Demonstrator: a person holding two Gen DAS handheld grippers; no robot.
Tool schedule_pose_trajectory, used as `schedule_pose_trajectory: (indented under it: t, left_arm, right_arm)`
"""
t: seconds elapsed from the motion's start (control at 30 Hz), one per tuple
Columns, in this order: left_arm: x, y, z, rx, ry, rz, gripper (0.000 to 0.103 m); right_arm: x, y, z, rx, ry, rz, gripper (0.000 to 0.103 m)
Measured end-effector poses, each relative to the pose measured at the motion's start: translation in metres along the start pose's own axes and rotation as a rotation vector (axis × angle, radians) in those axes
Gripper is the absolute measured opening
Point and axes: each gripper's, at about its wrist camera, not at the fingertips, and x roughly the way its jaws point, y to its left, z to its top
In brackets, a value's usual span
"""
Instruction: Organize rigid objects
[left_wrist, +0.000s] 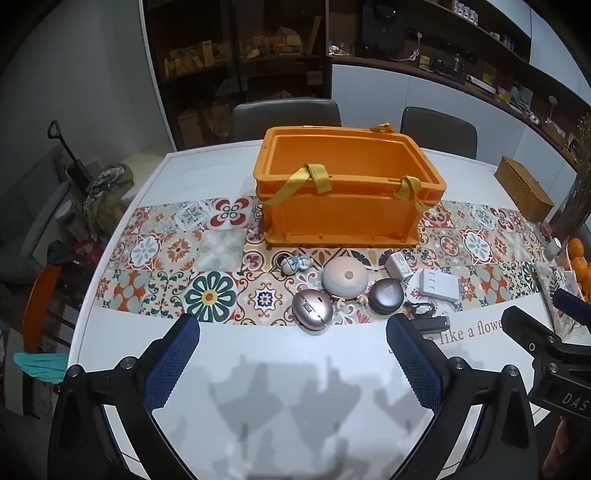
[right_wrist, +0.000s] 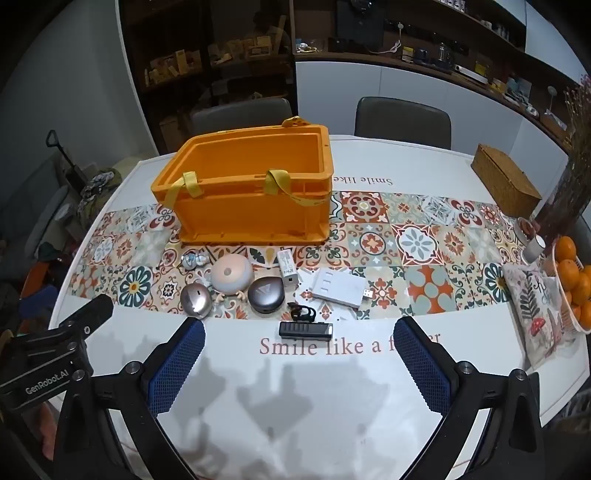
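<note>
Two handheld grippers hover over a white table (right_wrist: 369, 424) at what looks like the opening step of a tidy-up, with nothing yet lifted and the orange crate (right_wrist: 255, 206) standing empty well beyond the jaws. The left gripper (left_wrist: 291, 363) and the right gripper (right_wrist: 301, 363) both tilt steeply down toward the tabletop, jaws spread wide and holding nothing, blue pads bracketing bare white surface. The small objects lie in a cluster just ahead of the fingertips on the patterned tile runner (right_wrist: 417, 240): a silver egg-shaped mouse (left_wrist: 312, 310) straight ahead of the left jaws, a pale round dome (right_wrist: 232, 275) and a dark grey pebble-shaped case (right_wrist: 265, 293) behind it, a white hub with a USB plug (right_wrist: 338, 288), a white charger (right_wrist: 287, 271), a small figurine (right_wrist: 192, 259) and a black rectangular device (right_wrist: 306, 329) centred just ahead of the right jaws. The next move likely calls for lowering one gripper forward over the nearest piece, closing on it squarely, then carrying it across to the crate.
</note>
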Motion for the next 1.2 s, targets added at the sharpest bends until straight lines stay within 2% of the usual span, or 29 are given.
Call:
schedule_pose_trajectory:
  t: [0.2,0.43,1.2]
  left_arm:
    - [0.003,0.016,0.014,-0.011,0.011,-0.011,0.103]
    - [-0.010,-0.002,0.004,0.012,-0.022,0.019,0.103]
    - [-0.004,-0.003,0.000,0.012,0.000,0.012,0.103]
  right_arm:
    - [0.002,-0.002,0.000,-0.001,0.006,-0.002,0.103]
    - [-0.002,-0.003,0.002,-0.005,0.007,-0.003,0.103]
    - [0.008,-0.004,-0.001,0.013,0.027,0.008,0.103]
